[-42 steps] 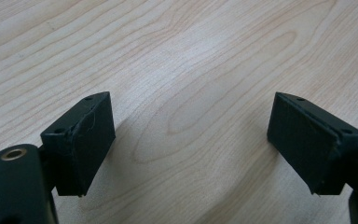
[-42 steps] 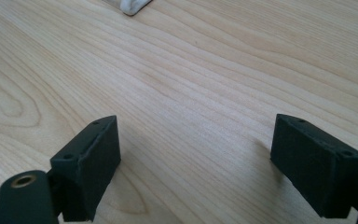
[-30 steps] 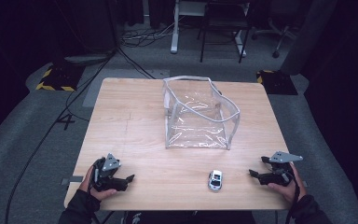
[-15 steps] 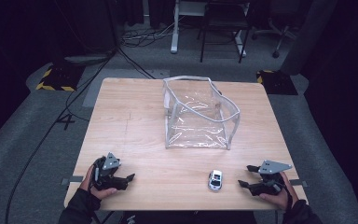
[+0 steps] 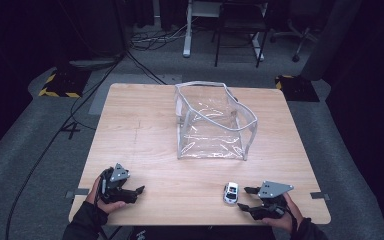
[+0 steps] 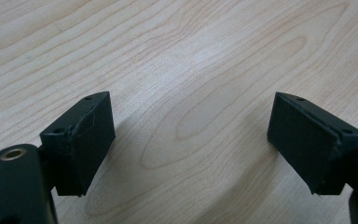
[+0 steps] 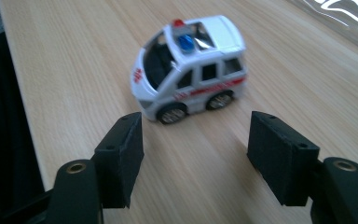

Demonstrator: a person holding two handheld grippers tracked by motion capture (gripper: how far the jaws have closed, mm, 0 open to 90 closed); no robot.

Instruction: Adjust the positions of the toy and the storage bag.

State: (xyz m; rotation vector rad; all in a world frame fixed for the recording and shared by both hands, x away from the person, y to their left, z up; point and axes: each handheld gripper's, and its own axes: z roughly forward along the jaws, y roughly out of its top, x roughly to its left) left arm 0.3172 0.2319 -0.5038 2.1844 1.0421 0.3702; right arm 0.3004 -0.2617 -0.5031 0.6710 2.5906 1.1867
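Note:
A small white toy police car (image 5: 230,192) (image 7: 191,66) stands on the wooden table (image 5: 145,130) near its front edge. My right gripper (image 5: 246,198) (image 7: 195,149) is open just to the right of the car, jaws pointing at it, nothing between them. My left gripper (image 5: 136,192) (image 6: 191,140) rests open at the front left of the table, over bare wood. A clear plastic pouch (image 5: 211,122) with grey trim stands open in the middle of the table, beyond the car.
A corner of the clear pouch (image 7: 345,18) shows at the top right of the right gripper view. Past the table's far edge are chair legs (image 5: 240,35), cables and yellow-black floor markers (image 5: 57,82). The table's front edge lies right beside both hands.
My right gripper has moved left and toward the front edge, closing in on the toy car. The left gripper, the car and the pouch have stayed put.

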